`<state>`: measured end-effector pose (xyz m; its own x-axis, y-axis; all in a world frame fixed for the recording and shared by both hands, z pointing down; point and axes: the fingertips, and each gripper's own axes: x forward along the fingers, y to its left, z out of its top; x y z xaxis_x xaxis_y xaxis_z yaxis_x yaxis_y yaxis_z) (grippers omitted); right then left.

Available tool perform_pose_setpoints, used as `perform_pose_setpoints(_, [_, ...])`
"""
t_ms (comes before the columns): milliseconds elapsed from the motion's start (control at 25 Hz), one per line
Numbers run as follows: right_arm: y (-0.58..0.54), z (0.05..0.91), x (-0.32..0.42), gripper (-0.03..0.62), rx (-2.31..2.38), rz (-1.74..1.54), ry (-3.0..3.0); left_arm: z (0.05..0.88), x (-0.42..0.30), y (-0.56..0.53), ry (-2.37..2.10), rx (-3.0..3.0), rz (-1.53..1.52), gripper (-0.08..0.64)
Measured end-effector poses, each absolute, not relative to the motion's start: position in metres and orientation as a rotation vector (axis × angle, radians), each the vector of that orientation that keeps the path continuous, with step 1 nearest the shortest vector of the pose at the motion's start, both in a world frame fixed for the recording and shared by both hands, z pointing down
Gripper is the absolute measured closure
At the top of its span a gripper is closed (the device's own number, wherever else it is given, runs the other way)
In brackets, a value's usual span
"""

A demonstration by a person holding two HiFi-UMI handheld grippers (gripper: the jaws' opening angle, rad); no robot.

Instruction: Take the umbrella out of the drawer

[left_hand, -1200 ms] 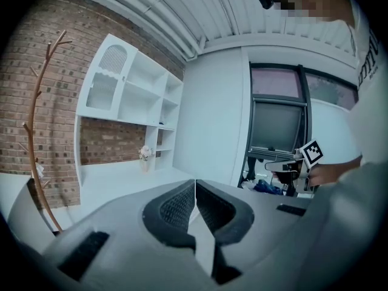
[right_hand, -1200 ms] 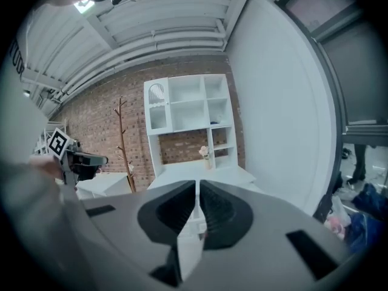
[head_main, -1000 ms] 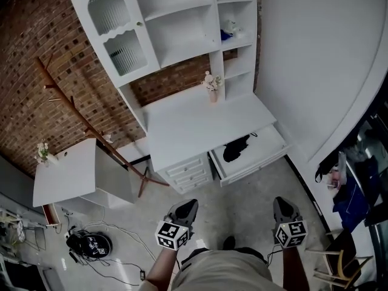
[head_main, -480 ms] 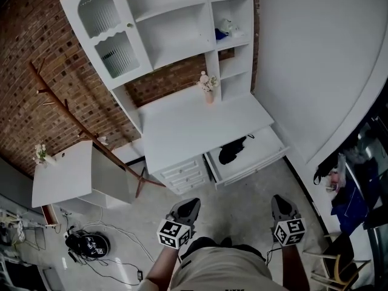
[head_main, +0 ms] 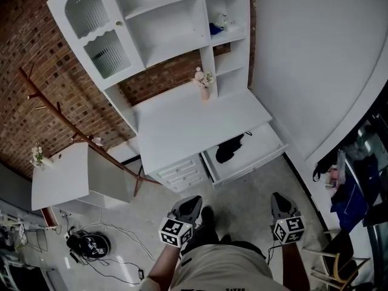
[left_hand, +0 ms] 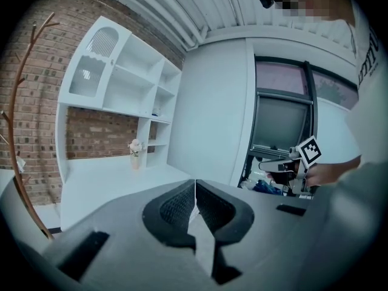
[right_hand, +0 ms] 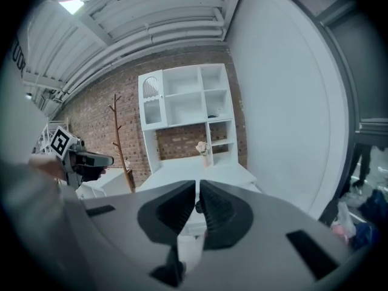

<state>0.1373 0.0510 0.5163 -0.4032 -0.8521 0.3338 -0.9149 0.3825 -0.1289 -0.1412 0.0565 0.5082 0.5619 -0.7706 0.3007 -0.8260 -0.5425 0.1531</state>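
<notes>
A black folded umbrella [head_main: 229,148] lies in the open white drawer [head_main: 267,148] at the right side of the white desk [head_main: 182,126]. Both grippers are held low in front of the person, well short of the desk and apart from the drawer. My left gripper [head_main: 189,204] is shut with nothing in it; its pads [left_hand: 182,205] meet. My right gripper [head_main: 280,200] is also shut and holds nothing, its jaws closed to a thin slit in the right gripper view [right_hand: 197,194]. Each gripper shows in the other's view, the left gripper [right_hand: 91,159] and the right gripper [left_hand: 285,165].
A white hutch with shelves [head_main: 176,23] stands on the desk, with a small flower vase [head_main: 203,80]. Left of the desk are a wooden coat rack [head_main: 66,126] and a low white table [head_main: 60,177]. A dark round device with cables [head_main: 88,244] lies on the floor. A chair [head_main: 339,253] stands at the right.
The person has stepped toward the desk, which now sits higher and further left in the head view. Both grippers came forward with the body and stayed shut.
</notes>
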Motion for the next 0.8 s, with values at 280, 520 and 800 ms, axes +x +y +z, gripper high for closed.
perform_pose_setpoints(280, [0.026,0.522,0.139,0.555,1.624,0.446,-2.389,0.513,-0.142,0.021,-1.280,2.533,0.288,0.534])
perform_pose_setpoints(520, [-0.003,0.525,0.129,0.555,1.648,0.444,-2.348,0.516,-0.144,-0.025,-1.240,2.541,0.264,0.534])
perform_pose_setpoints(800, [-0.038,0.523,0.106,0.555,1.667,0.446,-2.298,0.524,-0.149,-0.081,-1.136,2.575,0.293,0.534])
